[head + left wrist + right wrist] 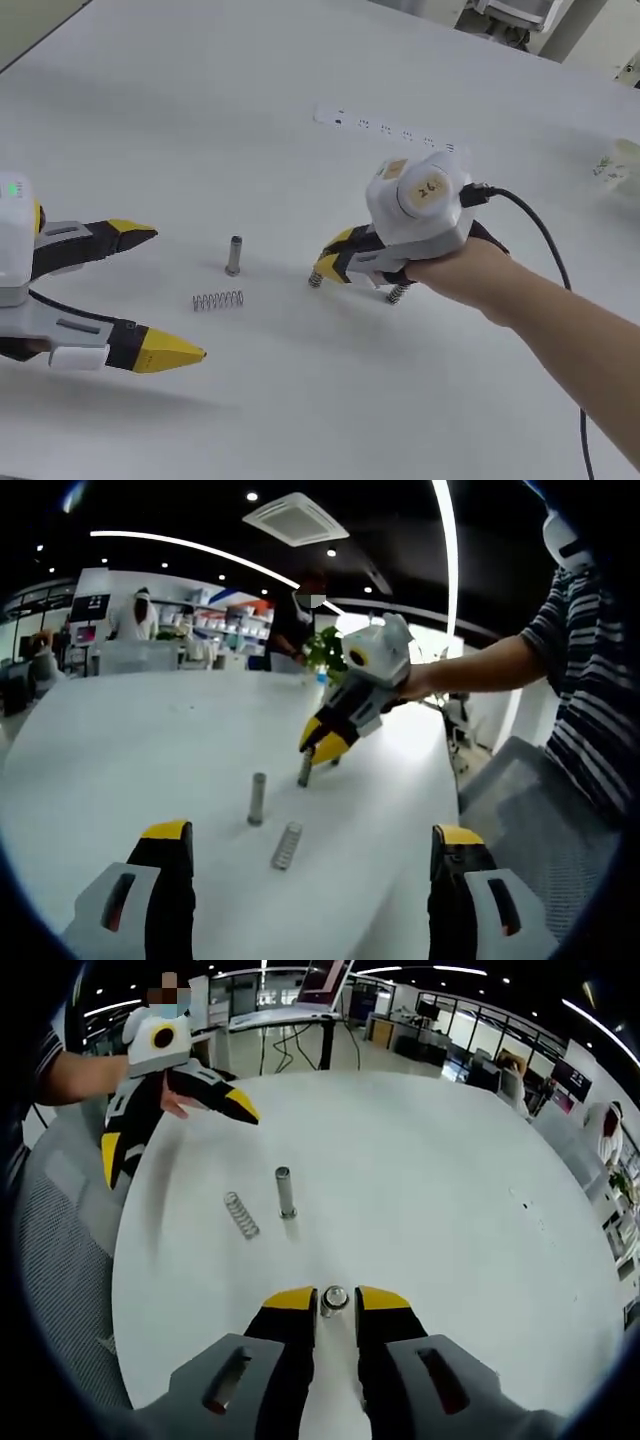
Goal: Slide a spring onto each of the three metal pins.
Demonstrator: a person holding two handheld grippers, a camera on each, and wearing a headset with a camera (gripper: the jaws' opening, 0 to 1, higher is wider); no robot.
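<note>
Left gripper (179, 292) is hanging wide open, empty, beside the bare pin (234, 255). Right gripper (336, 1300) is pinching a sprung pin (305, 769) just past it, so pulling away sideways is risking tipping that one over.

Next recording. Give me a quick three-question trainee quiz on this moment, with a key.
1. True or false: the loose spring already sits on the bare upright pin.
2. The left gripper has its jaws: A) open, holding nothing; B) shut on a spring; C) shut on a pin.
3. Fill in: the right gripper is closed around the top of a ____.

Key: 1 false, the loose spring lies flat beside the bare upright pin. 2 A. 3 pin.
</note>
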